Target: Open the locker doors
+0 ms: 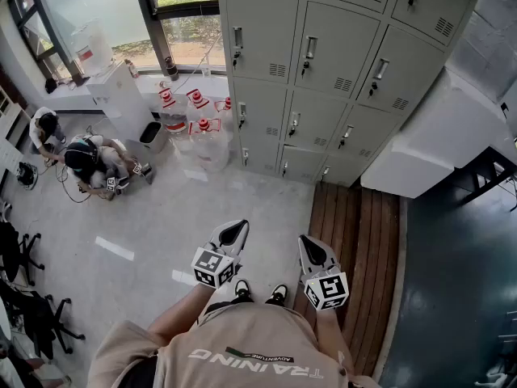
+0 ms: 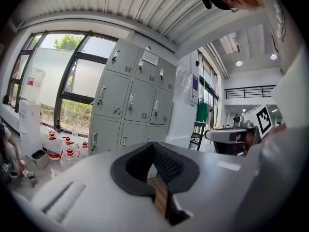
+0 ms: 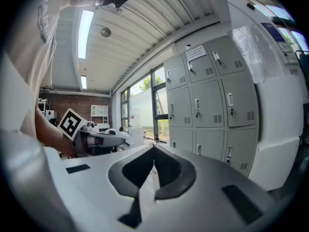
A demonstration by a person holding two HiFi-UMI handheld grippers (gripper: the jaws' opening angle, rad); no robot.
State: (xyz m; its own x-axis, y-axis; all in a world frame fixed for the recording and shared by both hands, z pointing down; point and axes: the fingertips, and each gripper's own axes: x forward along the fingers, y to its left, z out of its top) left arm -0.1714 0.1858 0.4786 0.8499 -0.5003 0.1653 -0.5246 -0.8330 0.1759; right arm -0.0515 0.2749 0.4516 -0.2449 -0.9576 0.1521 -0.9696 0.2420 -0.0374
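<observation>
The bank of grey lockers (image 1: 323, 63) stands against the far wall, well apart from both tools, and every door that shows is closed with its handle flat. The left hand-held gripper (image 1: 233, 233) and the right hand-held gripper (image 1: 313, 250) hang side by side in front of the person's chest, above the shoes, and point towards the lockers. Each is clenched with its dark pads tip to tip and nothing between them, as the left gripper view (image 2: 153, 145) and the right gripper view (image 3: 154, 148) both show. Between the person and the lockers lie only bare pale floor and a strip of wooden boards (image 1: 355, 249) that runs up to the lower doors. A cluster of clear water bottles with red caps (image 1: 194, 115) stands on the floor just beside the lockers' lower left corner, near a dark bin (image 1: 151, 133) and a white surface (image 1: 121, 95) under the window (image 1: 190, 39). On the right, a large white unit (image 1: 436, 136) stands close against the lockers' side, and in the head view it overlaps their lower right edge. Well off to the left, two people (image 1: 93, 160) crouch on the floor among cables, and black office chairs (image 1: 24, 297) stand along the left edge.
</observation>
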